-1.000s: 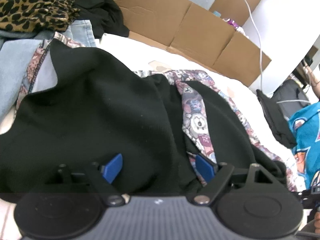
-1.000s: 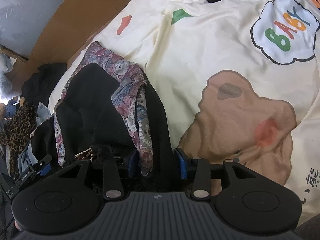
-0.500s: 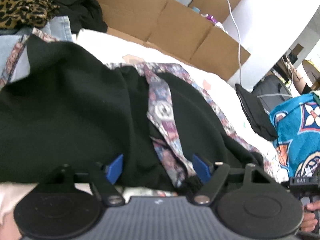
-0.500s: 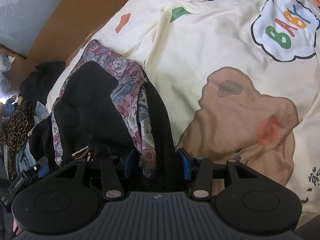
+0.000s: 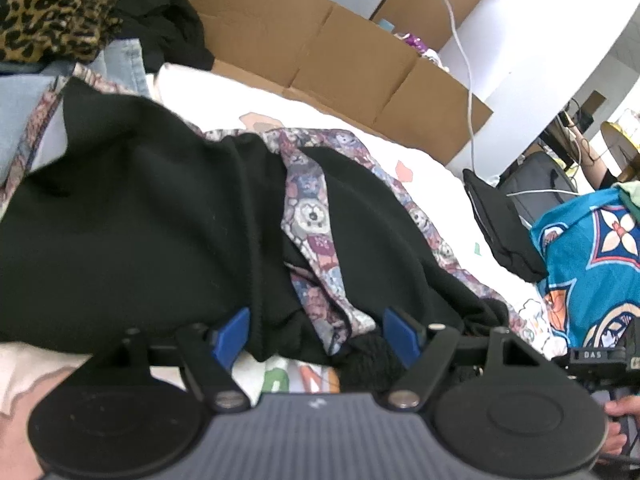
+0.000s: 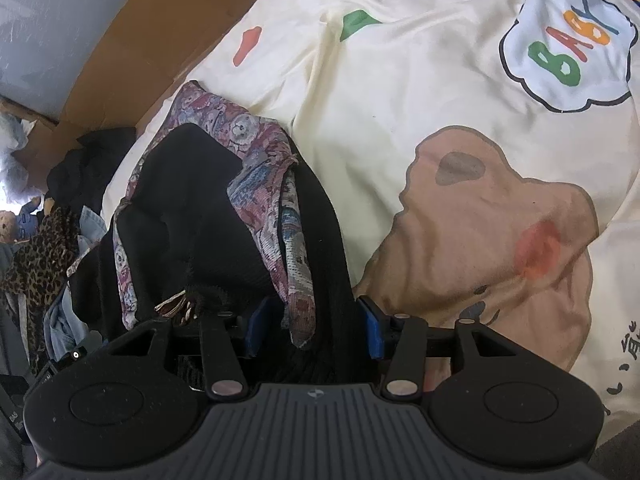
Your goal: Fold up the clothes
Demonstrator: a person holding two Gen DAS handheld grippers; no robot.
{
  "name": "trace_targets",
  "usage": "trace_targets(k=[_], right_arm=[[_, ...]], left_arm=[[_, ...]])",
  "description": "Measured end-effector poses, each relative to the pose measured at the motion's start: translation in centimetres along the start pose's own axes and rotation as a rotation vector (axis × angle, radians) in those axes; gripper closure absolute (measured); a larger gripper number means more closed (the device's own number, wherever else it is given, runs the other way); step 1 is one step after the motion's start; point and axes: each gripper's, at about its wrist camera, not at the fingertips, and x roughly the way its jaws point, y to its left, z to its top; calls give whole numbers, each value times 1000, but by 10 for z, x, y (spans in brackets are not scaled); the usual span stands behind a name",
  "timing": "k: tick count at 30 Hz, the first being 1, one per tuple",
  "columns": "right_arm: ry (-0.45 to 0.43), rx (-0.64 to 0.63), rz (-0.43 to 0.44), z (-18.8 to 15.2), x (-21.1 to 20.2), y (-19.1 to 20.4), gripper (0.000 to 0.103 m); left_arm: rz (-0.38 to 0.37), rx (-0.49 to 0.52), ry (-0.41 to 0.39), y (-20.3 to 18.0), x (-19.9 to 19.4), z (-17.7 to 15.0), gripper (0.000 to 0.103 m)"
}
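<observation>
Bright even daylight, fisheye warp at edges, left view slightly blurred, soft shadows w/o glare.

The black garment (image 5: 140, 220) has lifted, uncovering the bedsheet (image 5: 288, 374) beneath.

Setting: home bedroom, bed used as work surface.
Cartoon bedsheet (image 6: 420, 92) printed "BABY"; clothes pile (image 5: 52, 12) at its far-left corner; flattened cardboard (image 5: 320, 52) along the far edge; charging cable (image 5: 460, 56) against white wall.
</observation>
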Motion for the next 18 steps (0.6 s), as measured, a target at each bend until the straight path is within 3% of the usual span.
trace_targets(k=[10,18], right_arm=[[34,-17,-30,-8,-2,11,34],[27,59,-44,-20,-14,6,26]], left_arm=[[15,-5,-28,12,-7,5,27],[42,8,-68,16,-3,26,27]])
